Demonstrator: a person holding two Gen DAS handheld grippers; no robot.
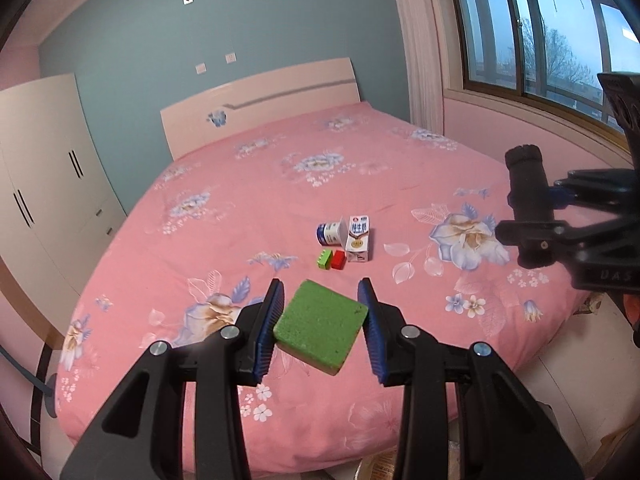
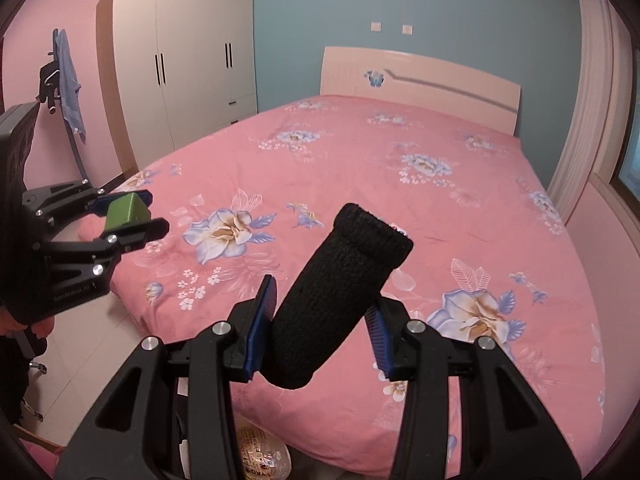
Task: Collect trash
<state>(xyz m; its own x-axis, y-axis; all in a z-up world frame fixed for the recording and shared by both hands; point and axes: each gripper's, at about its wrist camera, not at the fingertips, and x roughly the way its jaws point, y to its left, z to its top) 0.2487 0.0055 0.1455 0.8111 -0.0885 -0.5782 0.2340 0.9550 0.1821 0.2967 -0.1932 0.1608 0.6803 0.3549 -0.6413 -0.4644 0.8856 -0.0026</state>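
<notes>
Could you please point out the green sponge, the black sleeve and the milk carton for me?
green sponge (image 1: 322, 322): left wrist view, middle of its top face.
black sleeve (image 2: 340, 296): right wrist view, mid-length of the tube.
milk carton (image 1: 358, 242): left wrist view, its front panel.

On the bed: one milk carton, one tipped cup, two toy bricks, green and red.

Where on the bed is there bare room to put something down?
The bed is bare from the headboard down to mid-sheet, and along the wardrobe side. It is crowded only mid-bed toward the foot, where the cup, carton, green block and red block cluster.
</notes>
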